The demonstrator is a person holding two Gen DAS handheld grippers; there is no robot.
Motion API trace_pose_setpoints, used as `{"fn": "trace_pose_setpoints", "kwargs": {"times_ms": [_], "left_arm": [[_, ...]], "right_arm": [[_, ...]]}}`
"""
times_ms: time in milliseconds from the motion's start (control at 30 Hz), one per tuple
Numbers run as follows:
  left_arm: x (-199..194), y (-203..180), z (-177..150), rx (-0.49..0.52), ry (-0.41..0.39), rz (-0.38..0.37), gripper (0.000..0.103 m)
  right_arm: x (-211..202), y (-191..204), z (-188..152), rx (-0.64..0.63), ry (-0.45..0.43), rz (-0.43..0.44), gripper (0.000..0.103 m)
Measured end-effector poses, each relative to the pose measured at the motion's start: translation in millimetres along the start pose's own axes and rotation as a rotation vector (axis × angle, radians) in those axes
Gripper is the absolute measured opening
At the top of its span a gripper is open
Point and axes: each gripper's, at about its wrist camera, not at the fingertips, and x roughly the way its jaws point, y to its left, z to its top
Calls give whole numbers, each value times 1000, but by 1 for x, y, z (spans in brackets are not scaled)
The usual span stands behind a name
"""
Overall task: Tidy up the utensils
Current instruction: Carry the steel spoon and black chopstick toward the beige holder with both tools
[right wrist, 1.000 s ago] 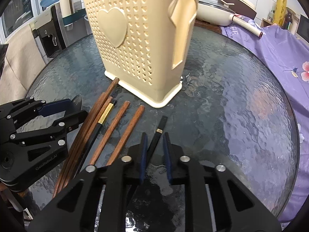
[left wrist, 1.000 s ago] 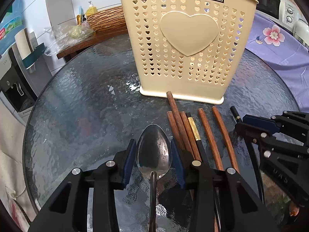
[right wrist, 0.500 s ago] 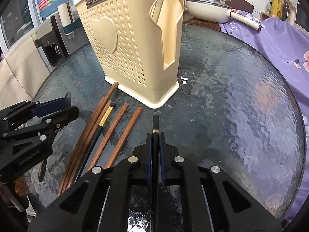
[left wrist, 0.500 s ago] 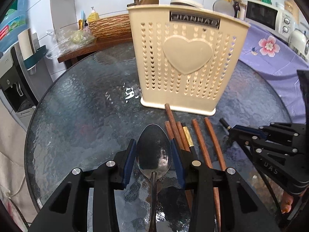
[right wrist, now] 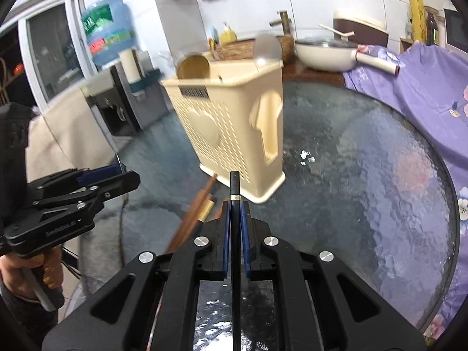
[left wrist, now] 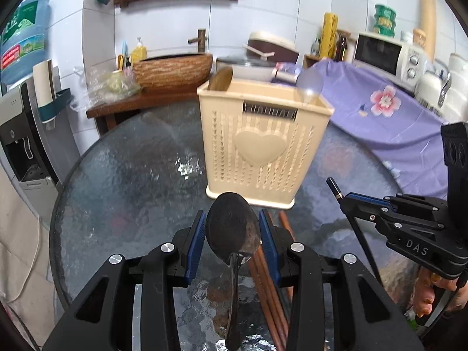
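My left gripper is shut on the bowl of a metal spoon, lifted above the round glass table. My right gripper is shut on a black chopstick, whose tip sticks out ahead of the pads, also raised off the table. Each gripper shows in the other's view: the right gripper with its black chopstick, and the left gripper. Ahead stands a cream perforated utensil holder with a wooden spoon in it. Several brown wooden chopsticks lie before it.
A purple flowered cloth covers the surface to the right. A water dispenser stands at the left, a woven brown basin and a white pan behind the table. A person's hand holds the left gripper's handle.
The right jaws closed on the black chopstick and lifted it off the glass. The left gripper rose with the spoon. Both views tilted up, so the holder looks smaller and lower.
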Motion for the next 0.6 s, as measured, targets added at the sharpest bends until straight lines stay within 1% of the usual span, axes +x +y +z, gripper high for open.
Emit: {"fn": "trace_pose_setpoints", "kwargs": {"times_ms": [200, 367, 600], "left_arm": [[-17, -3, 9, 4, -46, -28, 36], [-24, -7, 13, 8, -57, -51, 36], [-33, -9, 22, 26, -79, -58, 36]], "right_arm": [[-30, 1, 11, 14, -53, 62, 8], [-48, 5, 16, -1, -96, 68, 8], [-67, 10, 21, -12, -134, 102, 8]]}}
